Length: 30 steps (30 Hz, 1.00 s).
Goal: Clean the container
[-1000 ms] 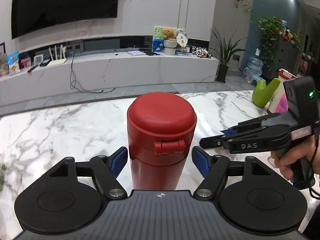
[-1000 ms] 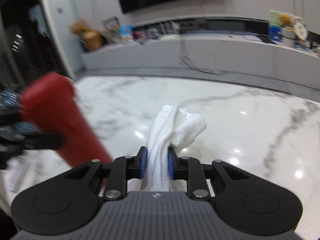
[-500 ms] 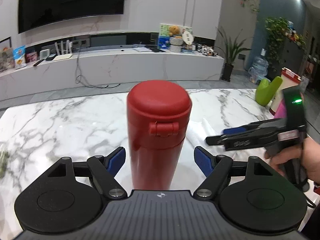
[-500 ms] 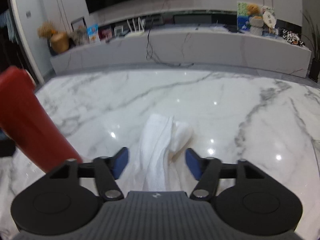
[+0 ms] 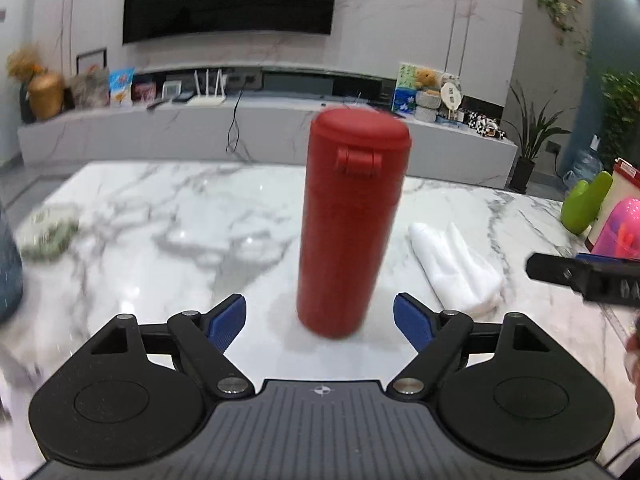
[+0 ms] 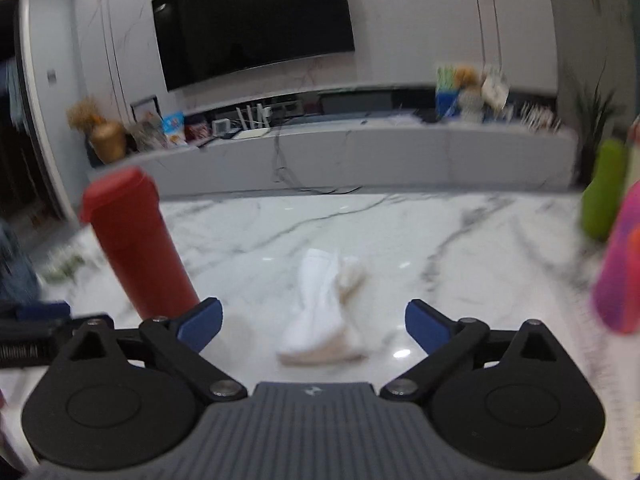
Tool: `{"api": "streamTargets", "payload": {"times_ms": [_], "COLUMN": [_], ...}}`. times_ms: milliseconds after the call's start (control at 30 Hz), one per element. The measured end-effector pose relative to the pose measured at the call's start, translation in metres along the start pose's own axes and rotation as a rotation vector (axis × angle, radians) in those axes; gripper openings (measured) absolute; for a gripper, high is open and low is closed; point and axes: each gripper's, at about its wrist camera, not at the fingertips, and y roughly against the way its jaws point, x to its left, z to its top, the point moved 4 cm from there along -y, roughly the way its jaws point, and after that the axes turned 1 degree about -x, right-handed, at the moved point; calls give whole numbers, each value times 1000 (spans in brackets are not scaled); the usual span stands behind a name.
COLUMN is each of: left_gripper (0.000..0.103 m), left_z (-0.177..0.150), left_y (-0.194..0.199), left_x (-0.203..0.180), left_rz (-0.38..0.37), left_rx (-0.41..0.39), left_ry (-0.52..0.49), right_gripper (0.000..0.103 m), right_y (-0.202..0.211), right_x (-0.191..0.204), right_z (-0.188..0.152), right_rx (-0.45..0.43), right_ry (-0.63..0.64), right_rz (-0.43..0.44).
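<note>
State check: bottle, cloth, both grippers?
red bottle: upright on the marble table, lid closed, not held.
white cloth: crumpled, lying loose on the table, right of the bottle.
left gripper: jaws opening, nothing gripped.
right gripper: jaws opening, clear of the cloth.

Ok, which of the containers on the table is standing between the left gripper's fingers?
The red flask, tall with a closed flip lid. The green bottle and pink bottle stand off at the table's right edge.
</note>
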Motion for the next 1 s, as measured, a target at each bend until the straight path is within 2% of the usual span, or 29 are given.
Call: {"api": "streamTargets", "payload": {"times_ms": [67,133,200,333,500,733,1000], "left_gripper": [81,81,81,81,81,81,81], "left_z": [-8,-15,-23,-35,-41,-44,-44], "left_y": [1,3,6,8,12,15,14], "left_x": [-6,-14,-17,-21,-24,-18,-17], "left_rz": [10,21,36,25,61,86,65], "left_rx": [24,40,42,71,65,49,61], "left_ry": [-22,-53,-74,-52,-60,-54,-55], "right_gripper": [103,102,102,102,102,102,102], "right_y": [18,33,40,44,44,36,29], "right_x": [6,12,18,25,23,21,23], "right_z": [-9,-21,-31,-49,-57,-63,-67], "right_rx": [-44,-81,-53,-2,2,17,32], "right_ry": [30,41,53,55,-4,28,32], "right_rz": [-64,-82,-54,-57,-76,-138,-129]}}
